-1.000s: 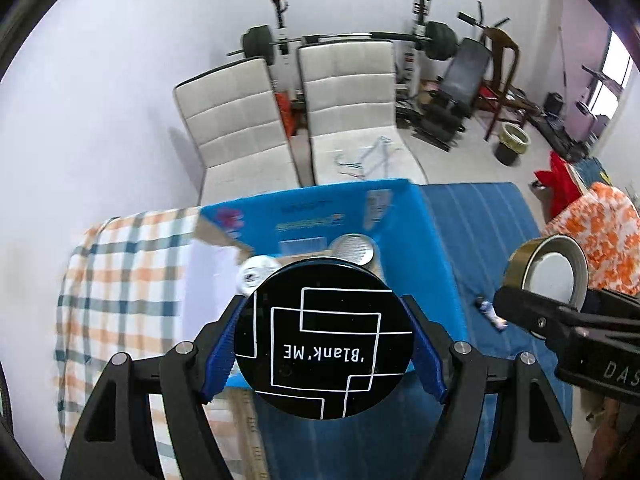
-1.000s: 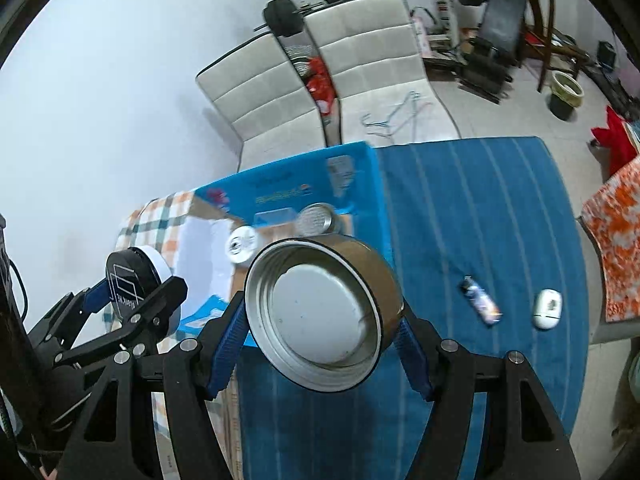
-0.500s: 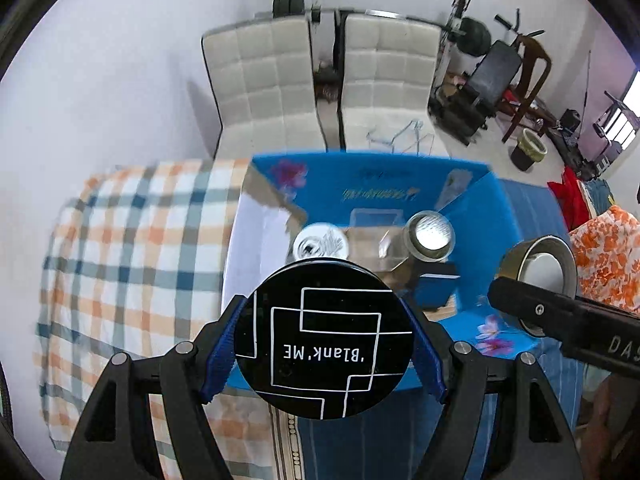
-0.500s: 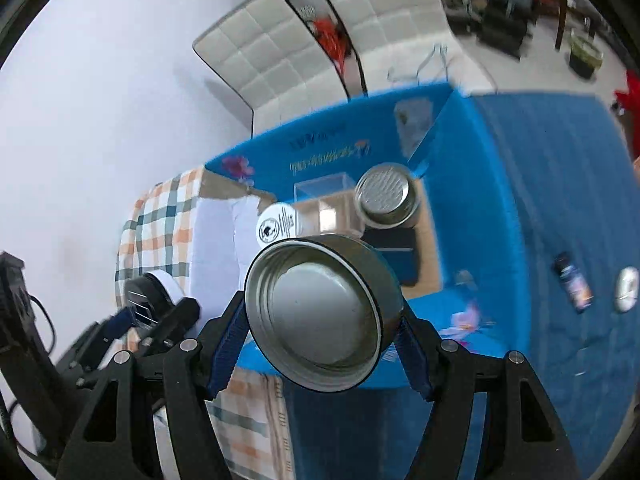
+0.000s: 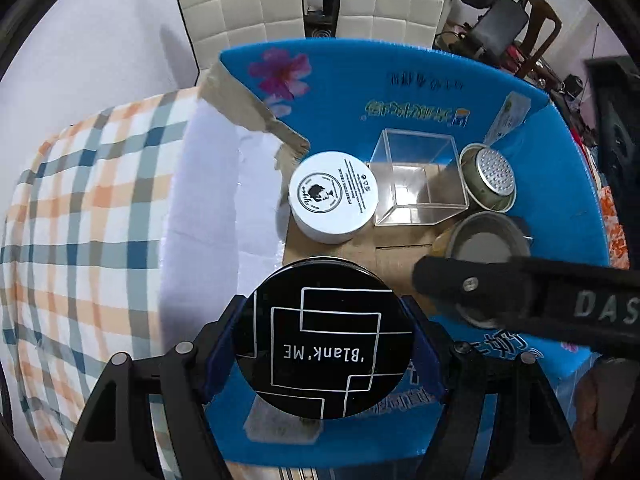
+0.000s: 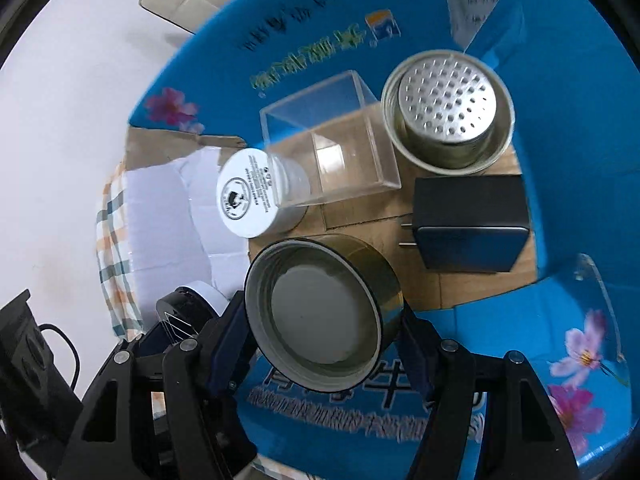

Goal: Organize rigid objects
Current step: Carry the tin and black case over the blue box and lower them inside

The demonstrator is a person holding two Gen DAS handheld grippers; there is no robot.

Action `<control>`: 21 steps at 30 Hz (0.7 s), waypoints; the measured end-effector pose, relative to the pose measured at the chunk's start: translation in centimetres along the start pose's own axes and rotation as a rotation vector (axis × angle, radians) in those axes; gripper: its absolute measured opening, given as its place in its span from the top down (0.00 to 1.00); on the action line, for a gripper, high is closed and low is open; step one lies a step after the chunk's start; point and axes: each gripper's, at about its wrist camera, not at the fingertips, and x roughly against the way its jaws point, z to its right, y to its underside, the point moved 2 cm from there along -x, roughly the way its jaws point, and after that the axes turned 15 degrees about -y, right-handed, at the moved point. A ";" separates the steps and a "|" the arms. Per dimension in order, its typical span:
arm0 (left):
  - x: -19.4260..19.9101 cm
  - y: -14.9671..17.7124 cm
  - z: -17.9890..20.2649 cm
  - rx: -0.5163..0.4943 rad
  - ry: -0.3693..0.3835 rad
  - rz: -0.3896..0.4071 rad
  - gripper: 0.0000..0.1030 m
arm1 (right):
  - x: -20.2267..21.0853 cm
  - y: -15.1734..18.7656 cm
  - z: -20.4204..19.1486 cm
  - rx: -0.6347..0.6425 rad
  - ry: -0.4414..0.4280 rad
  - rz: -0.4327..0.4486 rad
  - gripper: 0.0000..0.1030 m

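The left hand-held gripper [image 5: 324,344] is clenched on a round black jar [image 5: 324,346], its blue pads pressing the jar's two sides. The jar's flat glossy face carries thin white angular lines and the lettering "Blank'ME", seen upside down; in the right wrist view a white band shows along its side. It is held above the near wall of a blue cardboard box [image 5: 420,76] printed with pink flowers.

The right hand-held gripper [image 6: 324,316] grasps a shallow metal tin lid [image 6: 320,312] by its rim: dull grey inside, a golden-olive outer wall, open side toward the camera. It hangs over the box's brown floor, to the right of the left gripper.

Ahead of both grippers, on the box floor, stand a white round tub [image 5: 333,196] with a black printed emblem, a clear plastic cube [image 5: 418,178] just beside it, and a perforated metal cup [image 6: 448,110] further right. A black plug adapter [image 6: 470,226] lies right of the lid. Left of the box is a checked cloth [image 5: 80,220] covering the surface.
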 end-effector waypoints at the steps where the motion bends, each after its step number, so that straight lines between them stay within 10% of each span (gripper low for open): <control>1: -0.2 0.0 0.2 -0.003 -0.002 -0.005 0.29 | -0.4 -0.2 0.2 -0.006 0.002 -0.008 0.31; 21: -2.5 -1.7 1.8 -0.053 -0.034 -0.061 0.29 | -3.0 -2.5 2.4 -0.036 0.067 -0.058 0.30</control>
